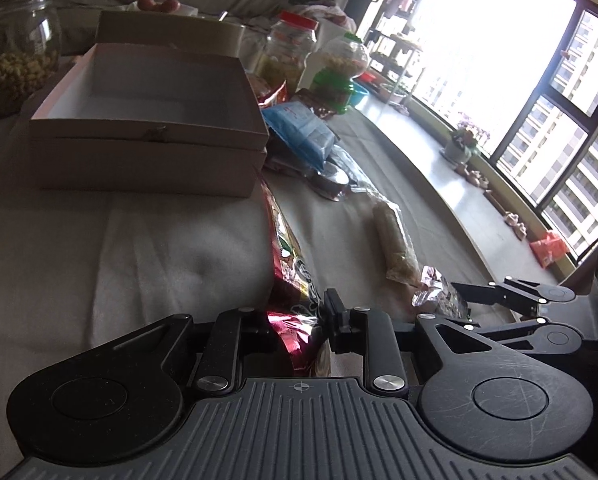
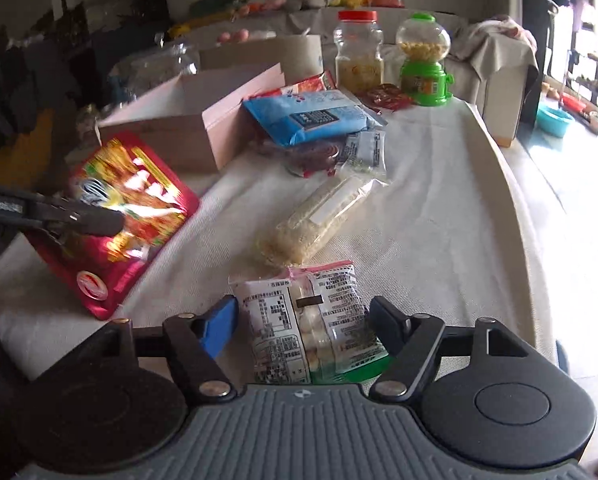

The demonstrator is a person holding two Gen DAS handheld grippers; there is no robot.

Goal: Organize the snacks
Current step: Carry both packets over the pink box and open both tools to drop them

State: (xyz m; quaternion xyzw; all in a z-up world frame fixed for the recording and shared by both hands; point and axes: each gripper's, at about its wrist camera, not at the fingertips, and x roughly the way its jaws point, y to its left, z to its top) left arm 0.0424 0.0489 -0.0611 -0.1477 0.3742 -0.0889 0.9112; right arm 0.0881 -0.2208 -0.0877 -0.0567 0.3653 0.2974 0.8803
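Note:
My left gripper (image 1: 297,316) is shut on a shiny red snack bag (image 1: 287,264), which it holds upright on the cloth-covered table. From the right wrist view this left gripper (image 2: 99,220) pinches the red bag (image 2: 135,200) at its left side. My right gripper (image 2: 303,324) has its pads against both sides of a clear packet of small biscuits (image 2: 299,328) with a printed label. An open pale cardboard box (image 1: 147,136) stands beyond the red bag, its inside bare. The right gripper (image 1: 499,300) and the biscuit packet (image 1: 431,286) also show in the left wrist view.
A long clear packet of crumbly bars (image 2: 319,216) lies mid-table. A blue bag (image 2: 311,116) and small packets are piled beside the box (image 2: 203,120). A red-lidded jar (image 2: 357,52) and a green candy dispenser (image 2: 423,60) stand at the far end. A glass jar (image 1: 15,60) stands left of the box.

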